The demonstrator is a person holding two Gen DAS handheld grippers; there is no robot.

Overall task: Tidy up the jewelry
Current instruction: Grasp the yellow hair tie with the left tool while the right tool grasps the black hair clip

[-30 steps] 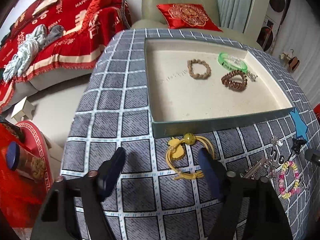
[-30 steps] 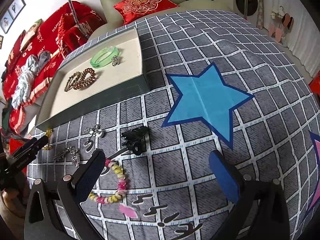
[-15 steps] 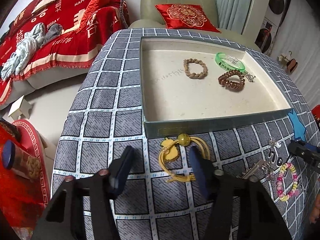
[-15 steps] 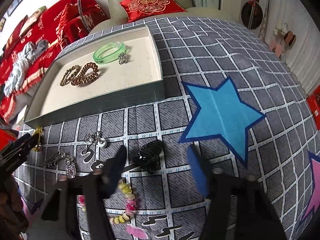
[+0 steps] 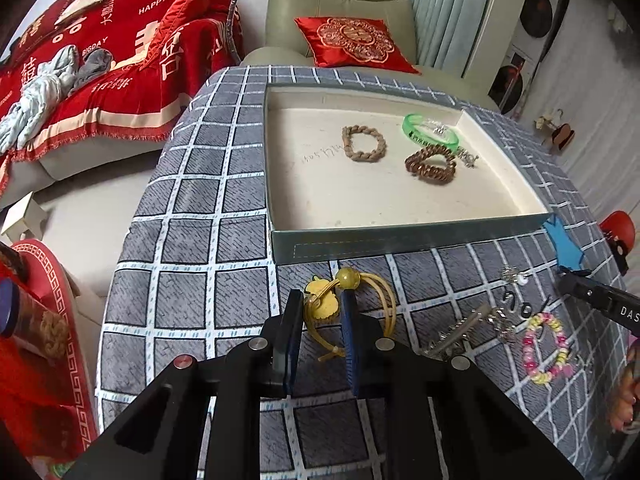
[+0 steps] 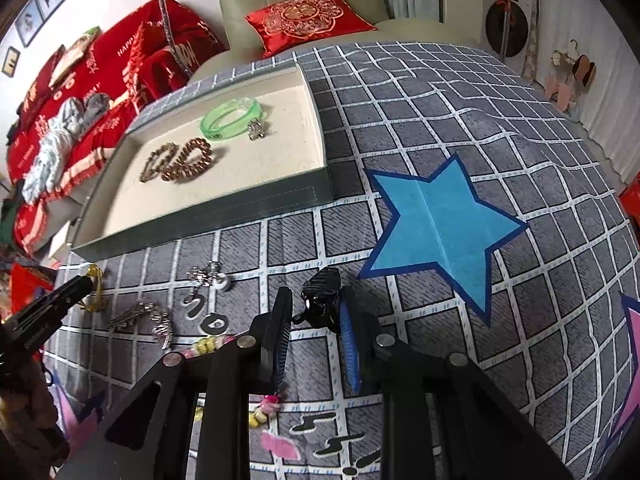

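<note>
My left gripper [image 5: 320, 300] is shut on a yellow hair tie [image 5: 386, 300] with a bead and a yellow charm, lying on the grey checked cloth just in front of the shallow tray [image 5: 400, 236]. My right gripper [image 6: 314, 300] is shut on a black hair claw [image 6: 322, 292] on the cloth. The tray [image 6: 224, 216] holds a braided bracelet [image 5: 364, 144], a brown coil tie [image 5: 432, 164], a green bangle [image 5: 430, 134] and a small silver piece [image 6: 256, 130].
On the cloth between the grippers lie a pastel bead bracelet [image 5: 546, 346], a silver clip with chain [image 5: 472, 326] and a pearl earring [image 6: 212, 276]. A blue star [image 6: 436, 224] is printed right of the tray. A sofa and an armchair stand behind the table.
Both grippers moved forward and down and closed: the left onto the yellow hair tie, the right onto the black hair claw.
</note>
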